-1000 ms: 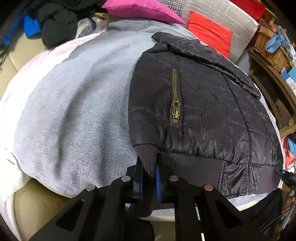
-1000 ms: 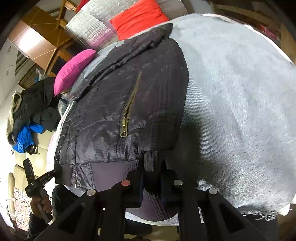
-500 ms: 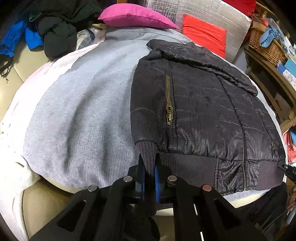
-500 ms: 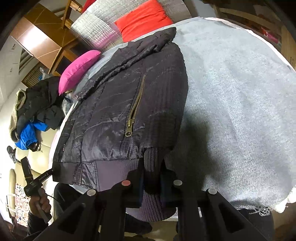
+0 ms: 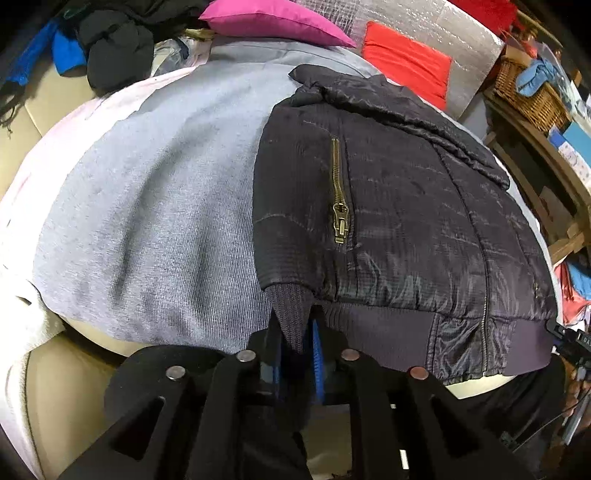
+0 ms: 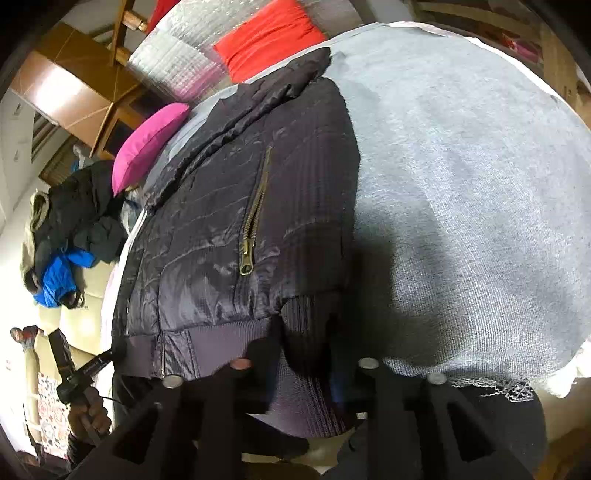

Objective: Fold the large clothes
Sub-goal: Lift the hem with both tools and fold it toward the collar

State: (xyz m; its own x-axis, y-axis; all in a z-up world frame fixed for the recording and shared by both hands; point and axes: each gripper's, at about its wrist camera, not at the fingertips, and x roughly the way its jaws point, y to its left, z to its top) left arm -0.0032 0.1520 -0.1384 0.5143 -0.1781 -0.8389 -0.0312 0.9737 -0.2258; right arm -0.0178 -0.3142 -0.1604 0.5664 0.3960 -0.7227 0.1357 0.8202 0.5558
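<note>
A black quilted jacket (image 5: 406, 214) lies flat on a grey cloth (image 5: 166, 206), both sleeves folded in over the body, brass pocket zippers showing. My left gripper (image 5: 297, 332) is shut on the left sleeve's ribbed cuff (image 5: 290, 306) at the jacket's near hem. In the right wrist view the same jacket (image 6: 240, 206) lies left of centre. My right gripper (image 6: 306, 354) is spread wider, with the right sleeve's ribbed cuff (image 6: 306, 325) between its fingers at the hem.
A pink cushion (image 5: 273, 16) and a red cushion (image 5: 406, 62) lie at the far end. A heap of dark and blue clothes (image 5: 110, 48) sits at the far left. A wicker basket (image 5: 524, 92) stands on wooden shelves at the right.
Both grippers have drawn back toward the near edge with the cuffs, so more of the far end shows. The right gripper's fingers have spread wider around its cuff.
</note>
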